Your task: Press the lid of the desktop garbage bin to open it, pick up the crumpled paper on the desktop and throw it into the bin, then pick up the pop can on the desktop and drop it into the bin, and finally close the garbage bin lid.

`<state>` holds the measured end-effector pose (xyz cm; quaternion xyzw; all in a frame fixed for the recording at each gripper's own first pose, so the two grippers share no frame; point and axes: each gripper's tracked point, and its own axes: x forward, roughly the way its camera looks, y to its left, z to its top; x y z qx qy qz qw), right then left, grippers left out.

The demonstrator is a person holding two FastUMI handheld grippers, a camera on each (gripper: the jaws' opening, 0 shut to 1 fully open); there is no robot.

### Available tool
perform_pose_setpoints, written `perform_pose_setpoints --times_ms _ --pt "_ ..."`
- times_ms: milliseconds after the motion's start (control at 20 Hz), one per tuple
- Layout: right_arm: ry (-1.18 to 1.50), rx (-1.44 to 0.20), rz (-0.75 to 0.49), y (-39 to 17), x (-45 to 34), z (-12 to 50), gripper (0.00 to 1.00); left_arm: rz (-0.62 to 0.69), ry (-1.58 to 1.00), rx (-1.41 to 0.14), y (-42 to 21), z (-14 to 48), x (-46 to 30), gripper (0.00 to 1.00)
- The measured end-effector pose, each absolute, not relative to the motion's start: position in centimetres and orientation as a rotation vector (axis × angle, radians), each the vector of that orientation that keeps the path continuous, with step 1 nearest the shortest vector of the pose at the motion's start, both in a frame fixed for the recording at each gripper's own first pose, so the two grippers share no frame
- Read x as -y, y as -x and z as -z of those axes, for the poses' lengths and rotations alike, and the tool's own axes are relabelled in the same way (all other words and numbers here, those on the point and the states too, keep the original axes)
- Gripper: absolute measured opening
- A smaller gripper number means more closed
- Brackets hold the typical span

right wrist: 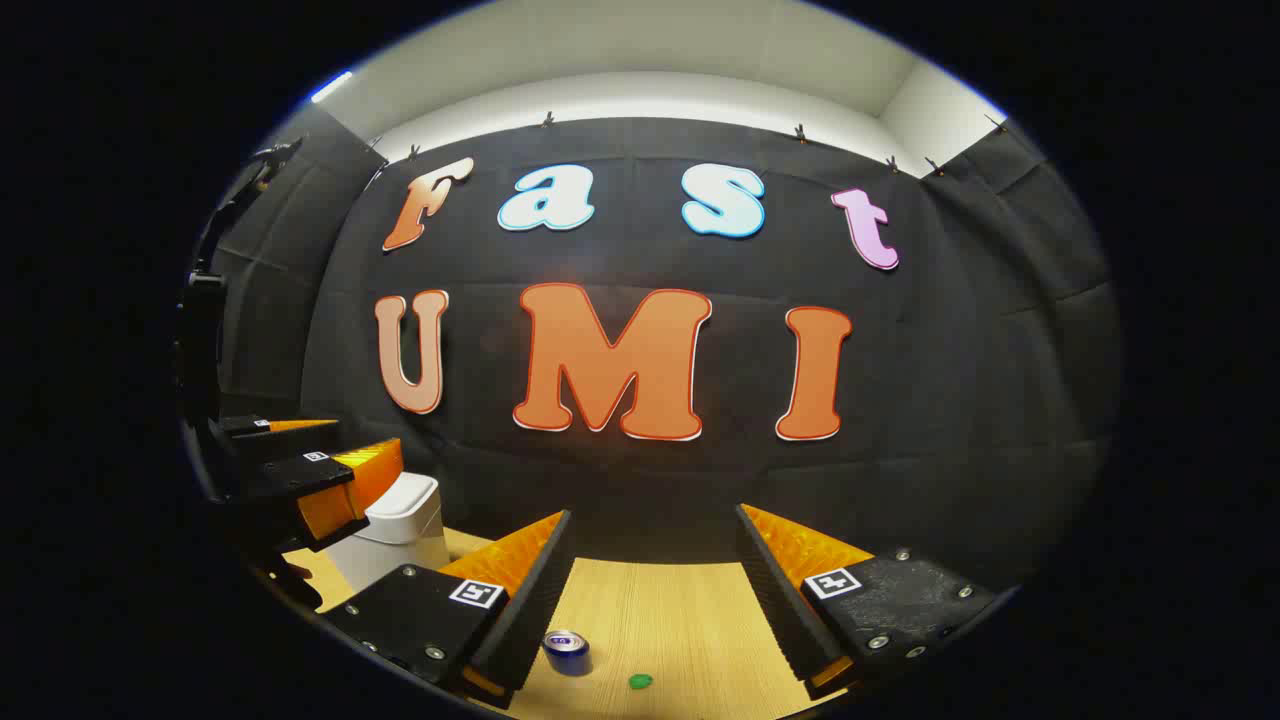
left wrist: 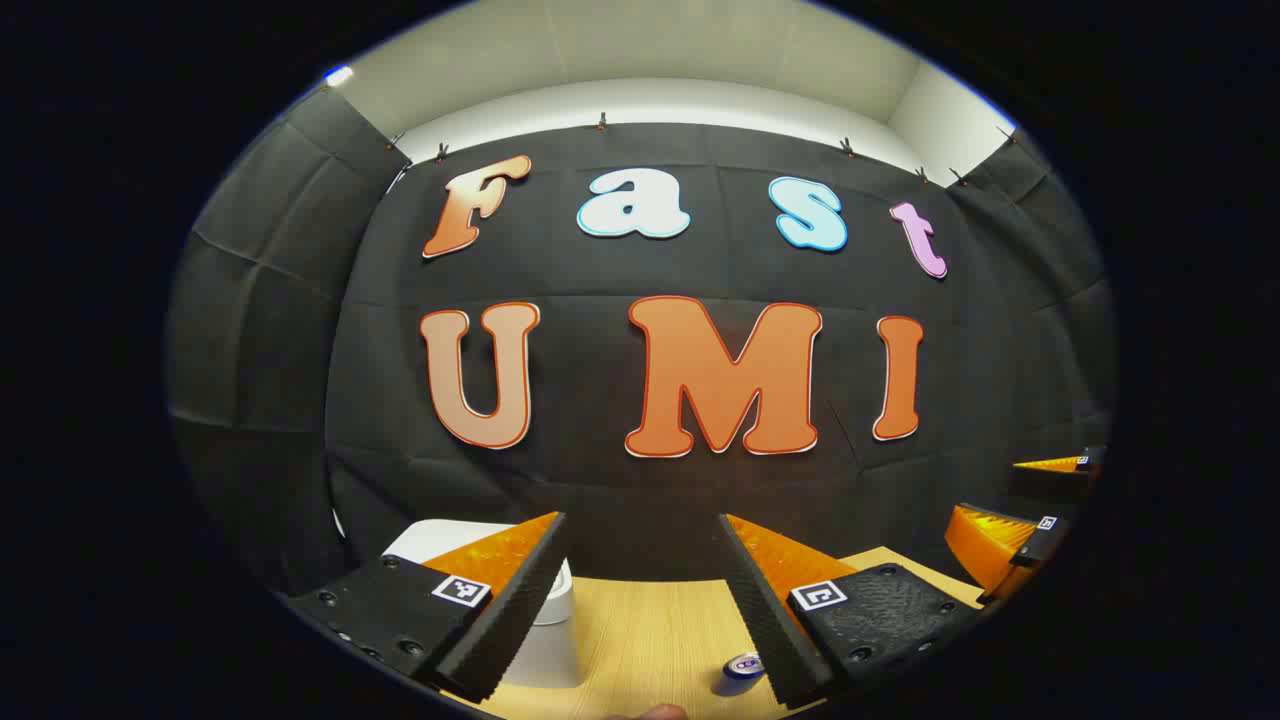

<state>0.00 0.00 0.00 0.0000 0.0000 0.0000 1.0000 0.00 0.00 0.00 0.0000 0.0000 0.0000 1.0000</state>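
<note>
The white garbage bin [right wrist: 403, 528] stands at the left of the wooden table [right wrist: 680, 620] with its lid down; in the left gripper view the bin [left wrist: 548, 648] shows behind my left finger. A blue pop can [right wrist: 567, 650] stands upright on the table, also seen as the pop can [left wrist: 738, 672]. A small green lump [right wrist: 640, 681] lies just right of the can. My left gripper [left wrist: 641, 520] is open and holds nothing; it hangs in the air beside the bin, seen as the left gripper [right wrist: 368, 436]. My right gripper [right wrist: 653, 512] is open above the table.
The black cloth wall rises right behind the table. The right gripper [left wrist: 985, 490] shows at the far right of the left gripper view, above the table's edge. A pale rounded thing [left wrist: 650, 712] peeks in at the bottom rim; I cannot tell what it is.
</note>
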Motion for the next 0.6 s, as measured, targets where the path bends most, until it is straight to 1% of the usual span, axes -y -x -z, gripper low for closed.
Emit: perform_pose_setpoints --times_ms 250,600 --pt "-0.013 0.039 0.007 0.3 -0.6 -1.2 0.93 -0.006 -0.027 0.003 0.7 -0.4 0.6 0.93" --pt "-0.036 0.046 0.006 0.4 -0.9 -1.5 0.93 0.035 -0.064 0.023 1.0 -1.2 1.9 0.94"
